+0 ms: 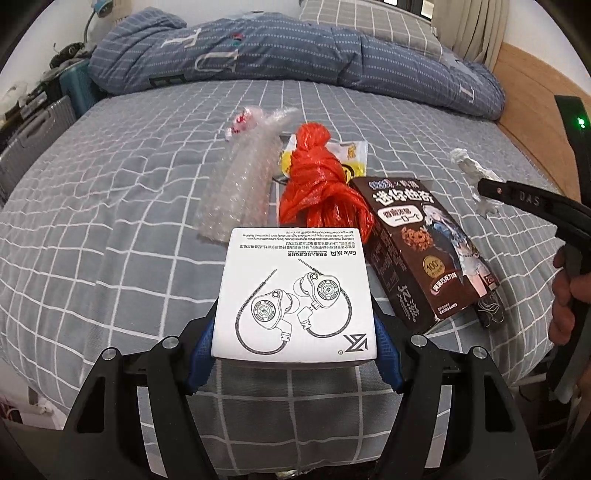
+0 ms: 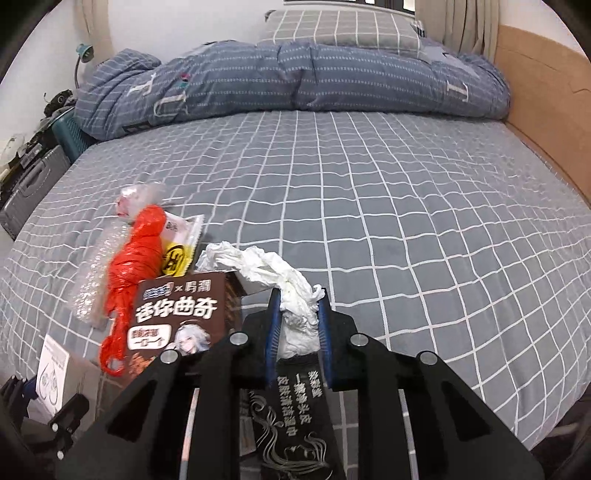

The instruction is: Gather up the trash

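Note:
My left gripper [image 1: 295,354] is shut on a white earphone box [image 1: 295,295] above the near edge of the bed; the box also shows in the right wrist view [image 2: 53,373]. My right gripper [image 2: 297,325] is shut on a crumpled white tissue [image 2: 280,280], which also shows in the left wrist view [image 1: 472,173], held over a brown cookie box [image 1: 424,251] [image 2: 181,314]. A red plastic bag [image 1: 317,184] [image 2: 136,266], clear bubble wrap [image 1: 240,181] [image 2: 92,280] and a yellow-and-white wrapper [image 1: 354,155] [image 2: 181,247] lie on the bed.
The bed has a grey checked sheet [image 2: 406,203]. A rolled blue quilt [image 1: 295,59] and a pillow [image 2: 340,29] lie at its far end. A wooden bed frame [image 2: 546,110] runs along the right. Suitcases and clutter [image 1: 33,125] stand at the left.

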### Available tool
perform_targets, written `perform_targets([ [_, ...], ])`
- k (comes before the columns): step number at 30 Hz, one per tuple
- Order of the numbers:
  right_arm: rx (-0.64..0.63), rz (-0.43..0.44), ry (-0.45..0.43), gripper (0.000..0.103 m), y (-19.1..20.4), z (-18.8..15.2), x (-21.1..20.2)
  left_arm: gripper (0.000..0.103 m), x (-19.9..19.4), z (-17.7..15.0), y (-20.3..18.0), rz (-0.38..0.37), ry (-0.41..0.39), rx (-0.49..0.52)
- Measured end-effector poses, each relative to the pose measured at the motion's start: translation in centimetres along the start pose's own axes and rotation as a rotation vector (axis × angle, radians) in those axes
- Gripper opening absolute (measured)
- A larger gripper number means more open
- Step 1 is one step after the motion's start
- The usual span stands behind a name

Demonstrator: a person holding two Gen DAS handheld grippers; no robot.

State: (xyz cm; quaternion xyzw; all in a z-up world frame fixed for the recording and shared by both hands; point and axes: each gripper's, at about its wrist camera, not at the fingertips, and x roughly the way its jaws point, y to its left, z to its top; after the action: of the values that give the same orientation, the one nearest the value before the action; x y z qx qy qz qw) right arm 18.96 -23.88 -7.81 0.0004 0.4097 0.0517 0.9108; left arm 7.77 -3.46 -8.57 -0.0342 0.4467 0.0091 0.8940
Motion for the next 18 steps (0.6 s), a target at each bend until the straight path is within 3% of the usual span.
perform_targets([
  [18, -0.023, 0.026, -0.052, 0.018, 2.3, -3.4, -6.1, 0.069, -4.0, -0.3, 1.3, -0.039, -0.041, 0.001],
])
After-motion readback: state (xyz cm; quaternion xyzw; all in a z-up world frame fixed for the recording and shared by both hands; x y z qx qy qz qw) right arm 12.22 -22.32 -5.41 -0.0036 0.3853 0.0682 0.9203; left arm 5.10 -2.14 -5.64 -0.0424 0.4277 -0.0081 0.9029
